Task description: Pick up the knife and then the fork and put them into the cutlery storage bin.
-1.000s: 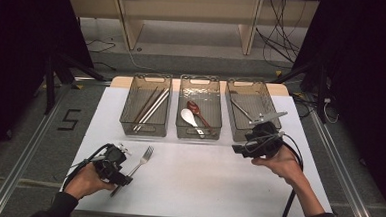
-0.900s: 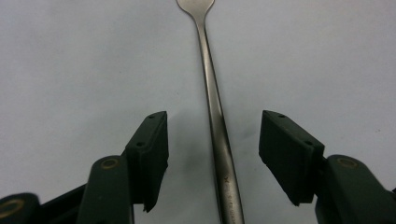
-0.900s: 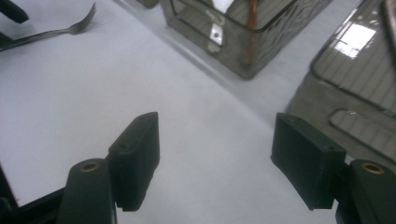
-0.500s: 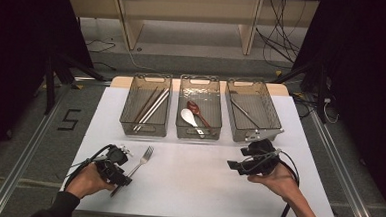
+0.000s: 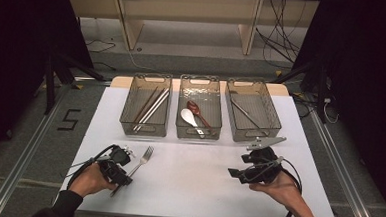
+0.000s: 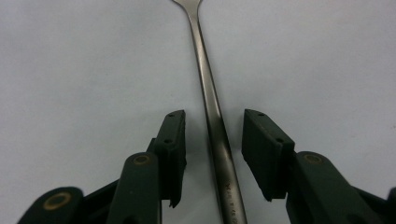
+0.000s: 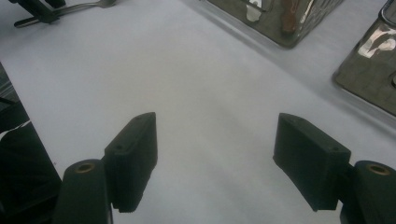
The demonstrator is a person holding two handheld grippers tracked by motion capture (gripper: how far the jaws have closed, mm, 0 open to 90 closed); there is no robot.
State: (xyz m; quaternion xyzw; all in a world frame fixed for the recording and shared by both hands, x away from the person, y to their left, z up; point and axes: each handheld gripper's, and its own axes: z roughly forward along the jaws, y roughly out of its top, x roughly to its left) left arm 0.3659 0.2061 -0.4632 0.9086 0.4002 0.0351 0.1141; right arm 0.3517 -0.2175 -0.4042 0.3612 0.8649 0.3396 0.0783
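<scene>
High view: left gripper (image 5: pixel 123 157) sits at the near-left of the white table (image 5: pixel 197 189), straddling the handle of a metal fork (image 5: pixel 141 160) that lies flat with tines pointing toward the bins. Left gripper view: fork handle (image 6: pixel 212 112) runs straight up between the two black jaws, slightly nearer the right pad than the left; jaws have just been closing around it, but a gap shows on both sides, so the pads aren't pressing yet, not a grip. Right gripper (image 5: pixel 237 174) is at the near-right of the table, held in the person's right hand (image 5: pixel 282 186), grey three-cornered plate on top, jaws pointing left across the table. Right gripper view: jaws wide apart, nothing between them, just bare table surface; the left gripper and fork (image 7: pixel 86 6) are far off at top left. Three clear bins sit in a row at the far side: left bin (image 5: pixel 144 131) holds chopsticks (image 5: pixel 151 106), middle bin (image 5: pixel 198 135) holds a white spoon (image 5: pixel 187 116) and a brown spoon (image 5: pixel 197 111), right bin (image 5: pixel 275 118) holds a single metal utensil, can't tell which kind. Fork is well apart from all three bins, nearest the left one.
</scene>
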